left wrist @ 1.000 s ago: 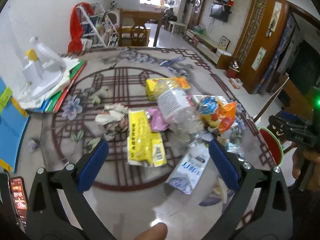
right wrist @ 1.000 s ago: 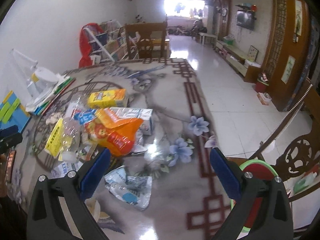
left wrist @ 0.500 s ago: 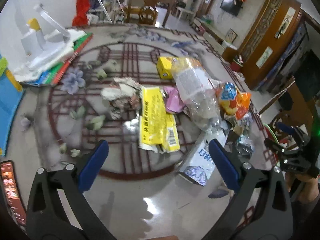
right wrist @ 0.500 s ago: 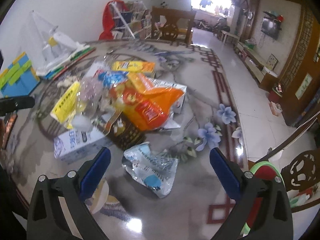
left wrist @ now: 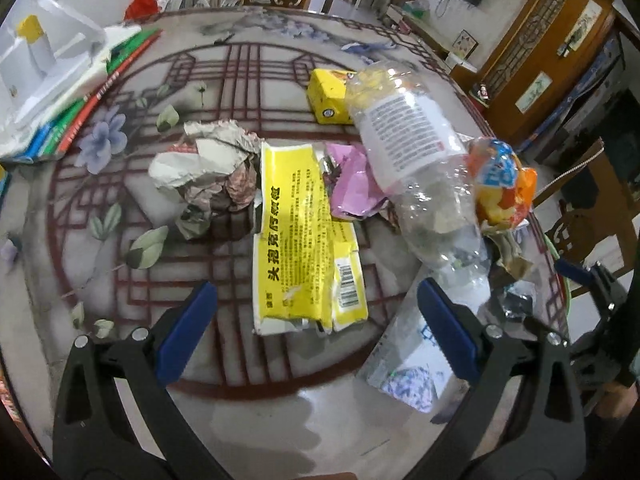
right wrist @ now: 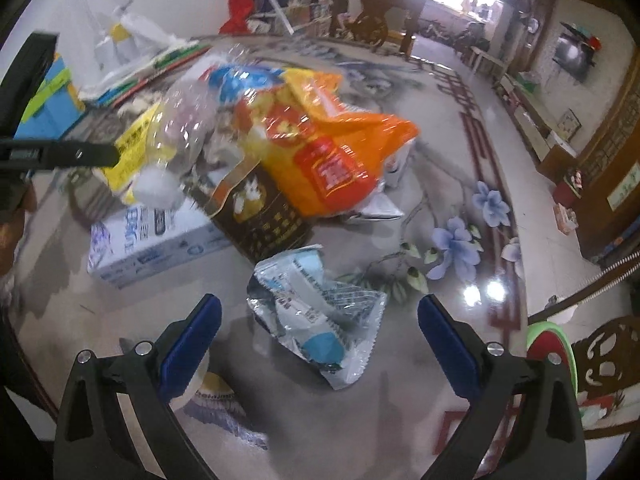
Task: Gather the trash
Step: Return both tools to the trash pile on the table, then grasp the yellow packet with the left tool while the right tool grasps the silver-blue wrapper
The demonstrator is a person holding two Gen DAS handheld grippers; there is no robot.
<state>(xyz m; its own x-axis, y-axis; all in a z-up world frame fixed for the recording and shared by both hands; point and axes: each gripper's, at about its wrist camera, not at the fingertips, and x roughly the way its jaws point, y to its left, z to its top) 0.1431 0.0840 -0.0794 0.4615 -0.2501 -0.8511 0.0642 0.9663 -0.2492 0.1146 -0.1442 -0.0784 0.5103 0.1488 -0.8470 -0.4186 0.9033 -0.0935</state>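
Note:
Trash lies heaped on a patterned table. In the left wrist view my left gripper is open just in front of a flattened yellow package, with crumpled paper, a pink wrapper, a clear plastic bottle and a yellow box beyond. In the right wrist view my right gripper is open over a silver-blue wrapper. Behind it sit an orange snack bag, a brown bag and a white carton.
Books and a white holder lie at the table's far left, a blue box beside them. A red-and-green bin and a carved wooden chair stand off the table's right edge. The other gripper shows at the right.
Both grippers have tilted down and moved closer to the trash pile. The left now hovers at the yellow package, the right at the silver-blue wrapper. Both stayed open.

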